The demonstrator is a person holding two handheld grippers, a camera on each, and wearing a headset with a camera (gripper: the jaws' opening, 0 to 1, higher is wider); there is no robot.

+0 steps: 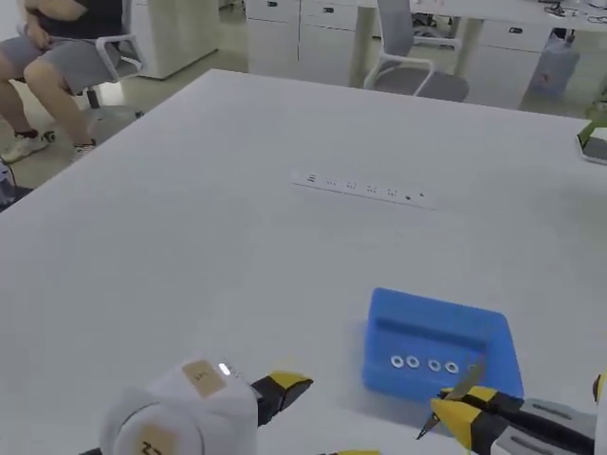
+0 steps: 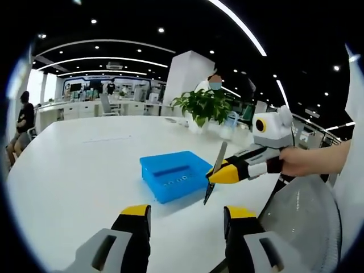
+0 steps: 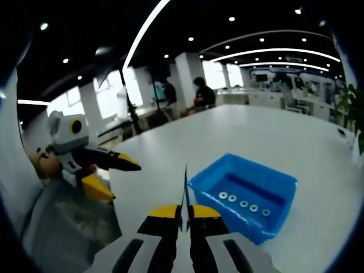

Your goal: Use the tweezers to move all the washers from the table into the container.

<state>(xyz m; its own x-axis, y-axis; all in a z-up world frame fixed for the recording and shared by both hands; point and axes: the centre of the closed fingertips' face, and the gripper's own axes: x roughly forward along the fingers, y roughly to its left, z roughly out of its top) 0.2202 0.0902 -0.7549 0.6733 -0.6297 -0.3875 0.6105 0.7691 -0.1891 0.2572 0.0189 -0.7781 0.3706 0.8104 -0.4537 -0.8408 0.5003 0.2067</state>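
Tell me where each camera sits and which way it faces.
Head view: on the headset, looking forward and down at the table, blue container, left tool and right tool.
Left gripper view: on the left tool, facing the container and the right tool; its open jaws show.
Right gripper view: on the right tool, facing the washers in the container; its jaws grip the tweezers.
Shared: all three see the container.

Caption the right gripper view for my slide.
Right claw, shut on tweezers, poised beside a blue container holding a row of washers.
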